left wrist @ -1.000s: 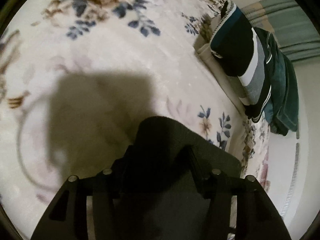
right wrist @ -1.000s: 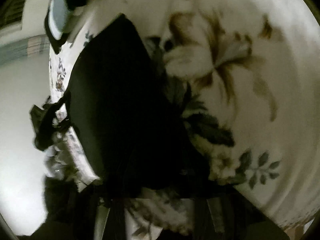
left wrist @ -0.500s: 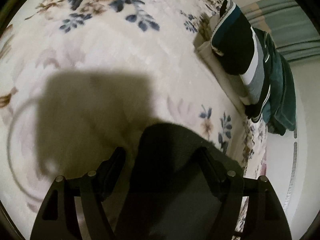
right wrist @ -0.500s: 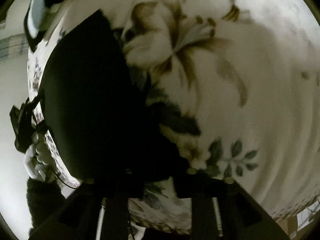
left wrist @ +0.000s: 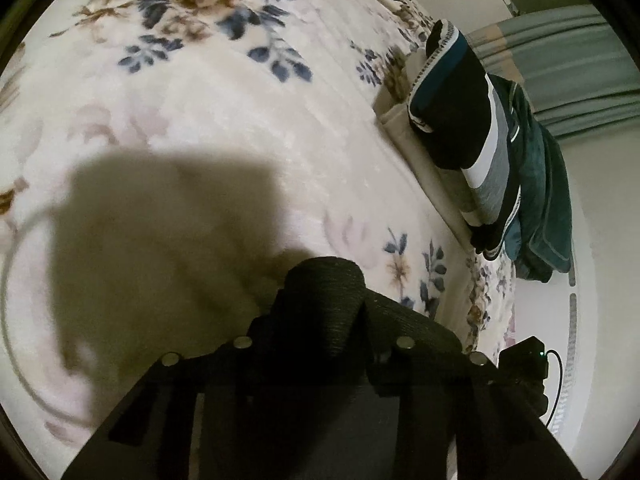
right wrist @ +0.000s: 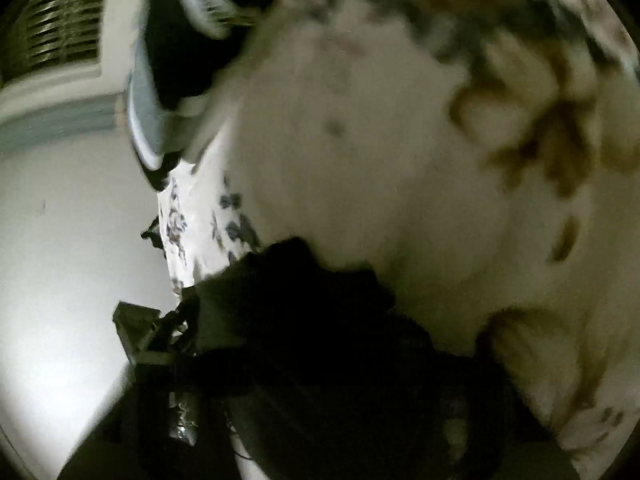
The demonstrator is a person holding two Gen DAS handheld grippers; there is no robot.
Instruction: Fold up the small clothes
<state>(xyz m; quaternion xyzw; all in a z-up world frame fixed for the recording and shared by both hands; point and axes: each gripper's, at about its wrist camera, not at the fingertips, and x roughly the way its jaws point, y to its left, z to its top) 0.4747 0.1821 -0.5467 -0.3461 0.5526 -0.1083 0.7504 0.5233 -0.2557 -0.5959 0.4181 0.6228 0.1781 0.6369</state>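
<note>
A small black garment [left wrist: 324,292] lies on the floral bedspread [left wrist: 240,140] near its edge. My left gripper [left wrist: 320,332] has its jaws closing, and a bunched fold of the black cloth bulges up between the fingers, pinched by them. In the blurred right wrist view the same black garment [right wrist: 296,300] is gathered in a heap right in front of my right gripper [right wrist: 316,364]. Its dark fingers are hard to make out. Its jaws are closing with cloth between them, and the cloth appears gripped.
A stack of folded clothes [left wrist: 472,128] with a teal garment [left wrist: 540,184] sits at the bed's right edge, also seen as a stack of clothes [right wrist: 168,60]. A curtain [left wrist: 580,72] hangs behind it. Pale floor [right wrist: 60,240] lies beyond the bed edge. A black device with a green light [left wrist: 524,360] is at lower right.
The left jaws widened, then closed in on a raised fold of the black cloth. The right gripper swung across the bed, and the garment that lay spread flat is now bunched up.
</note>
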